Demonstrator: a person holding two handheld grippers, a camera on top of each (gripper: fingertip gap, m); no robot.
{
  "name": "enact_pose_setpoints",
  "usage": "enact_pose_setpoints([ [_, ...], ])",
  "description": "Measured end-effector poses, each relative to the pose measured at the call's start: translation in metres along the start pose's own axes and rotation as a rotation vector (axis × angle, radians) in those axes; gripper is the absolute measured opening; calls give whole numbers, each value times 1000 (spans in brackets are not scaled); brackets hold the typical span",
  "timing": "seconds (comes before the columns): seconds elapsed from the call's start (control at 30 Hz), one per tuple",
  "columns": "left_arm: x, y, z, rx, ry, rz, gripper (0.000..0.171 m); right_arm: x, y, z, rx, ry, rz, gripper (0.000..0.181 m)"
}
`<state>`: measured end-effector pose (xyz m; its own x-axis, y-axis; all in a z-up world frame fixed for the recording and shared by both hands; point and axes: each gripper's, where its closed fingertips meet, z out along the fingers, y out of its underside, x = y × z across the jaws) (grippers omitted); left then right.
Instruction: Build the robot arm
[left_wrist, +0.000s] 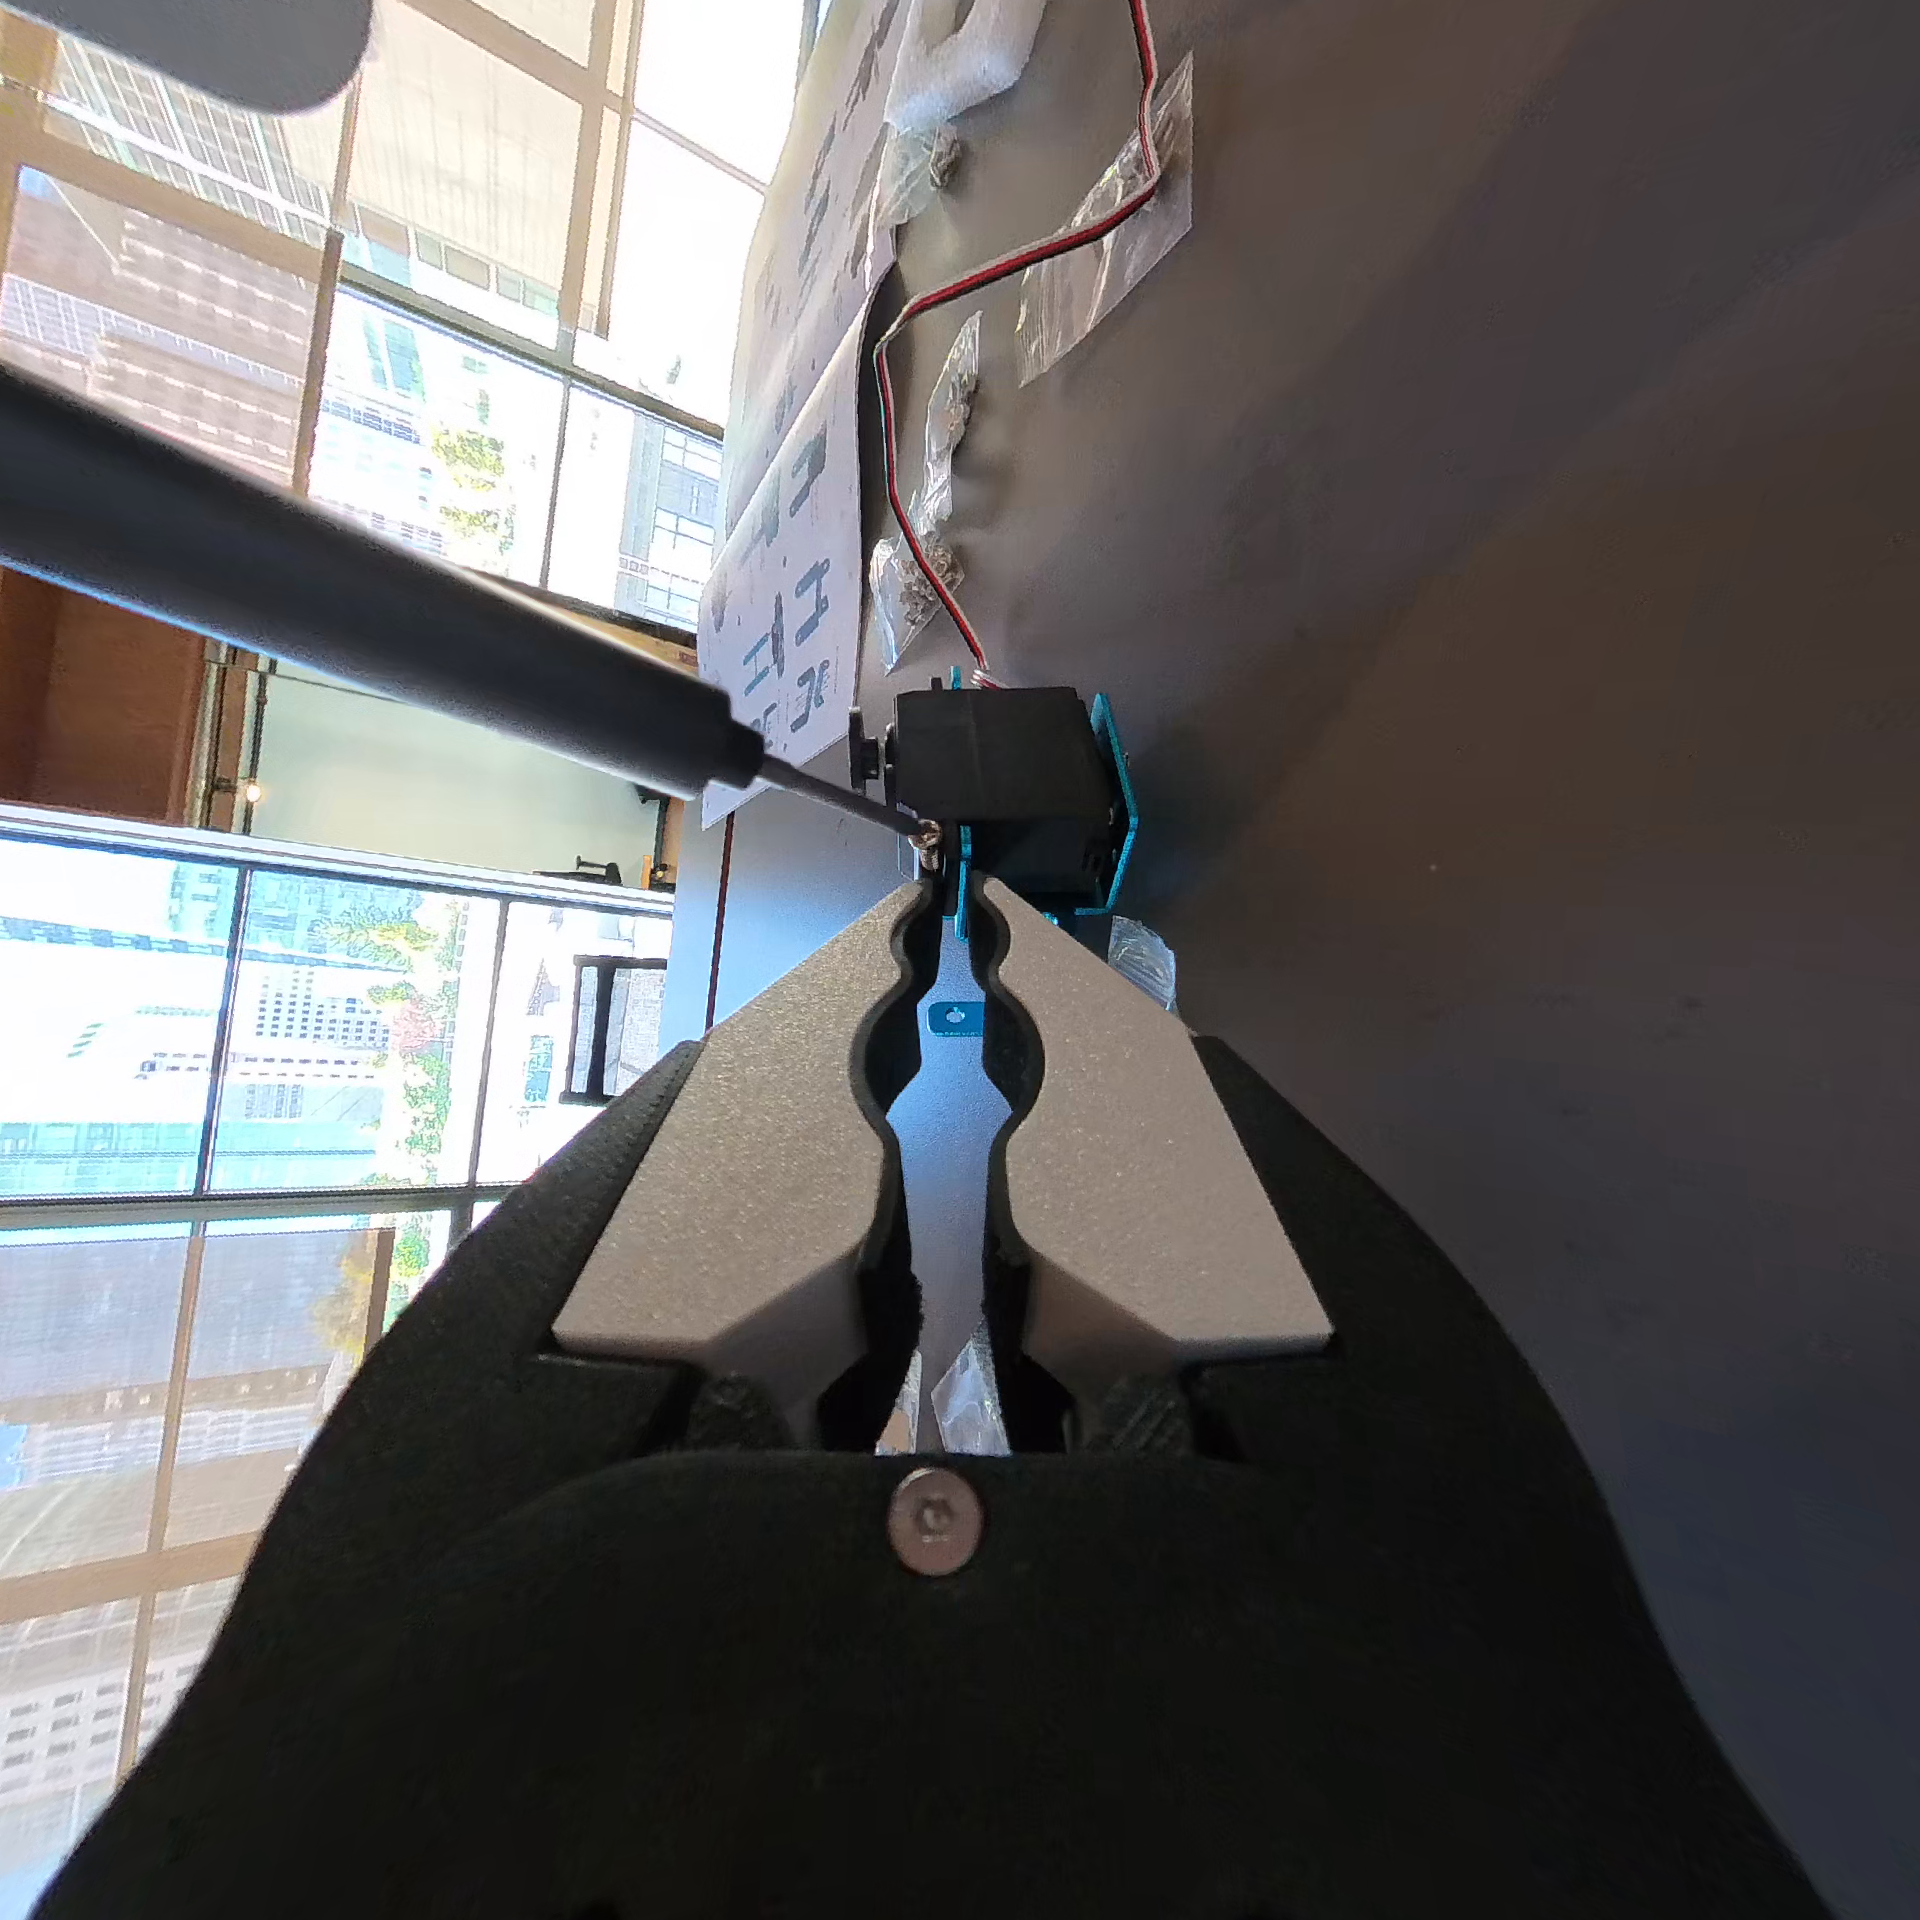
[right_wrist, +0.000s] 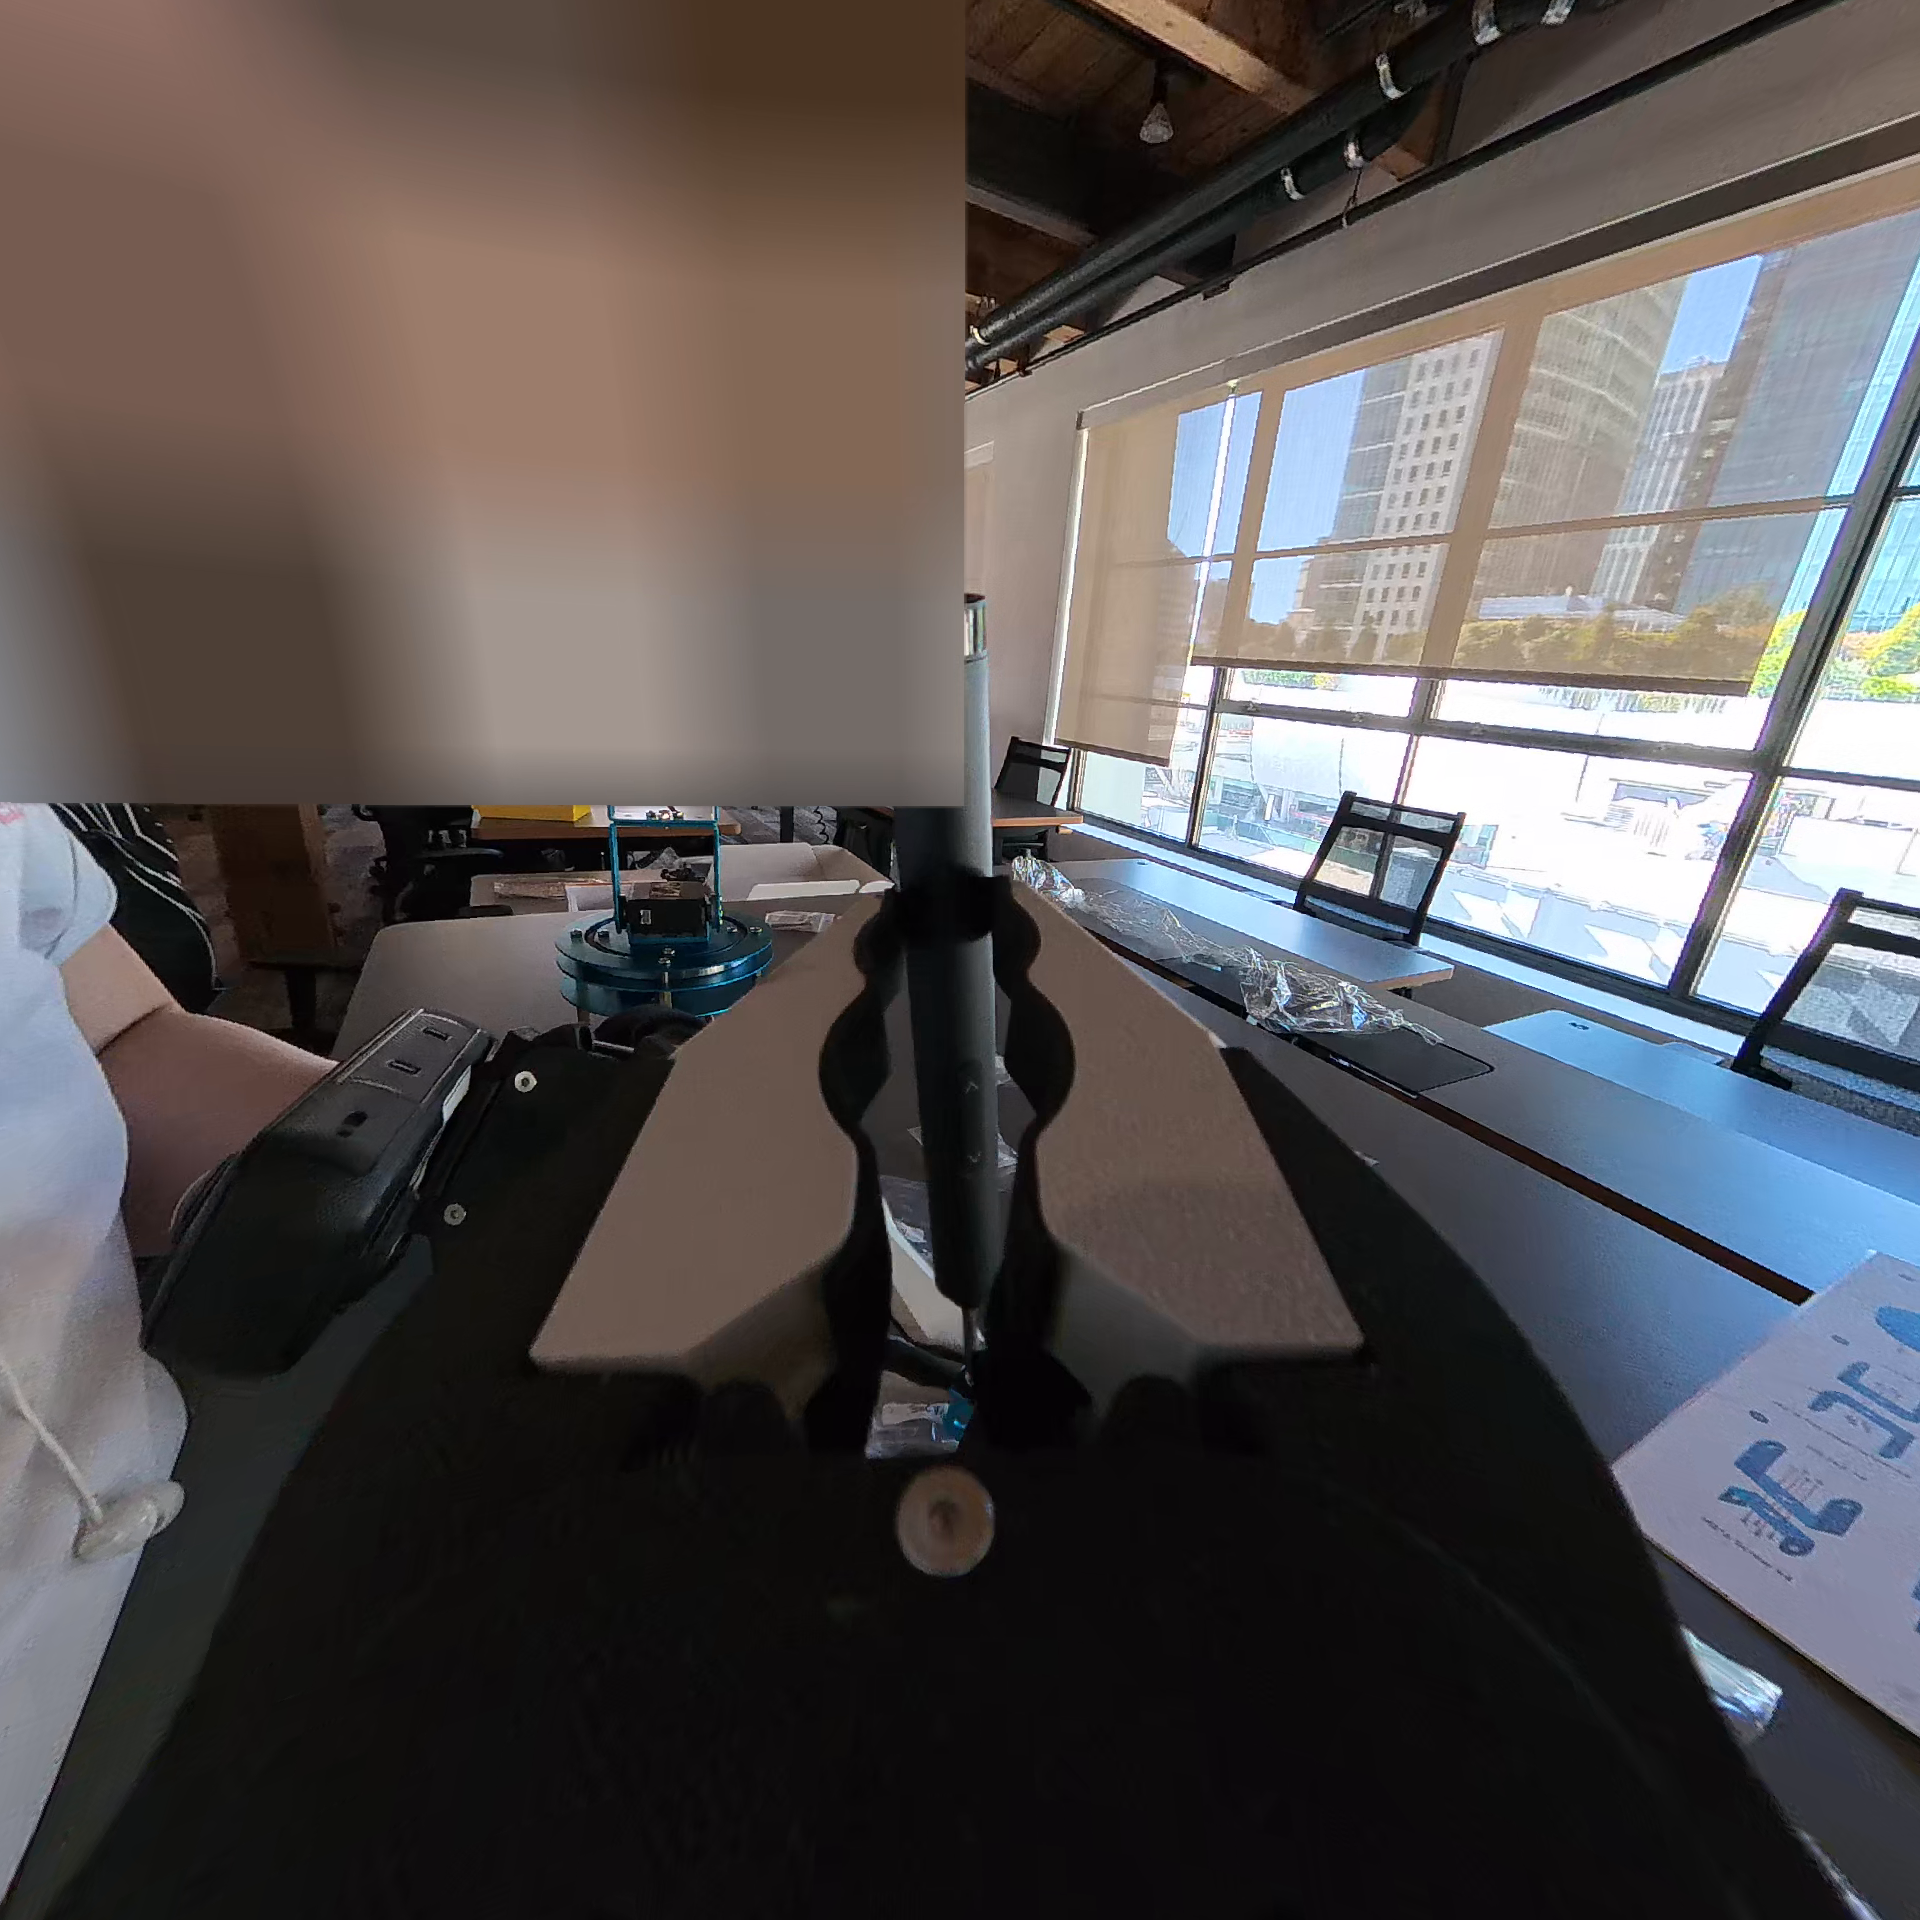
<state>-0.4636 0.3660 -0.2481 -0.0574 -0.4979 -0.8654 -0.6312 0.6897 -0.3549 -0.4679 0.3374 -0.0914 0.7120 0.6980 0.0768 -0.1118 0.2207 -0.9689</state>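
My left gripper is shut on the thin edge of a teal metal bracket that carries a black servo motor with a red, black and white wire. A dark grey electric screwdriver comes in from the left; its bit sits on a small silver screw at the bracket's flange. My right gripper is shut on that screwdriver, which runs upright between its jaws, tip down near a teal part.
The dark table holds several small clear bags of hardware, white foam and a printed instruction sheet, also in the right wrist view. A teal round base assembly, crumpled plastic, chairs and windows lie beyond. A person's arm is at left. Some 15 cm of space lies between my two pairs of fingers.
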Motion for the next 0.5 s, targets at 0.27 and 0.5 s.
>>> enact_pose_setpoints([
  [0.27,-1,1,0,-1,-2,-3,4,-2,1,2,-6,-11,-12,16],
  [0.5,-1,0,0,0,-2,-1,4,-4,-4,4,-1,-21,-25,16],
])
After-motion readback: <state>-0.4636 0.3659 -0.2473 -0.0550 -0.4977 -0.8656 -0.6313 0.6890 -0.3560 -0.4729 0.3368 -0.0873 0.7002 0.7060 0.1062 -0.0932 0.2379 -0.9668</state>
